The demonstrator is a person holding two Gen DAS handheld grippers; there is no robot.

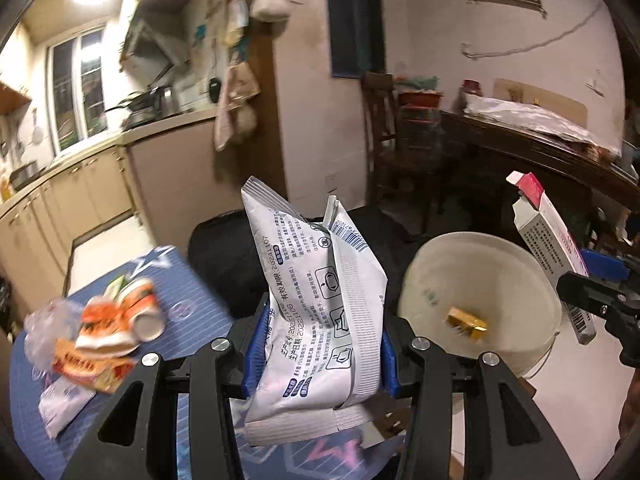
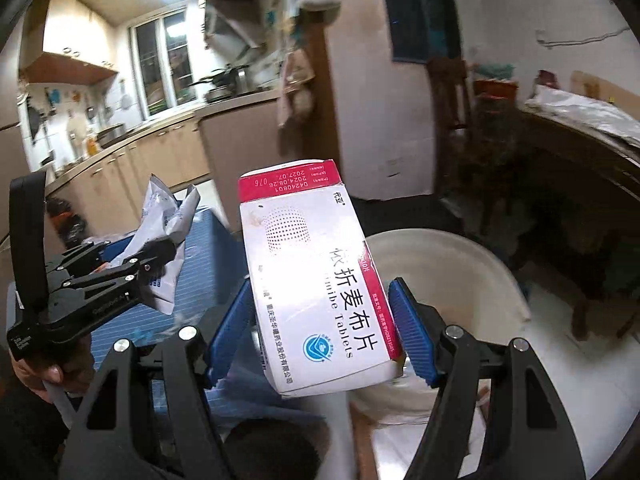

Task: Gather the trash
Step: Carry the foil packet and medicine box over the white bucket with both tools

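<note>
The left gripper (image 1: 320, 344) clamps its blue pads against both sides of a crumpled white and grey printed foil packet (image 1: 316, 300), which stands upright between the fingers with its torn top splayed open above them. In the right wrist view this same gripper (image 2: 148, 268) shows at the left edge, held in a person's hand (image 2: 44, 368), the packet (image 2: 168, 236) sticking up from it over the blue table.

The right gripper (image 2: 324, 328) holds a white cardboard tablet box with a magenta end flap and side stripe (image 2: 316, 280); the right blue pad presses on the box's magenta edge, and the left pad lies along its other side. The box tilts up and away from the fingers, its far end raised. In the left wrist view the box (image 1: 548, 240) and the black gripper holding it (image 1: 600, 300) enter from the right edge.

Just beyond and below both grippers stands a round white plastic bucket (image 1: 532, 280), open at the top, with a small gold-coloured wrapper (image 1: 466, 320) lying inside it. The tablet box hangs above the bucket's near rim (image 2: 508, 280).

To the left, on a blue cloth-covered table with white line patterning (image 1: 200, 280), lies a blurred heap of more trash: orange and white crumpled packaging (image 1: 124, 312), a clear plastic wrapper (image 1: 44, 332) and a flat white sachet (image 1: 60, 404).
</note>
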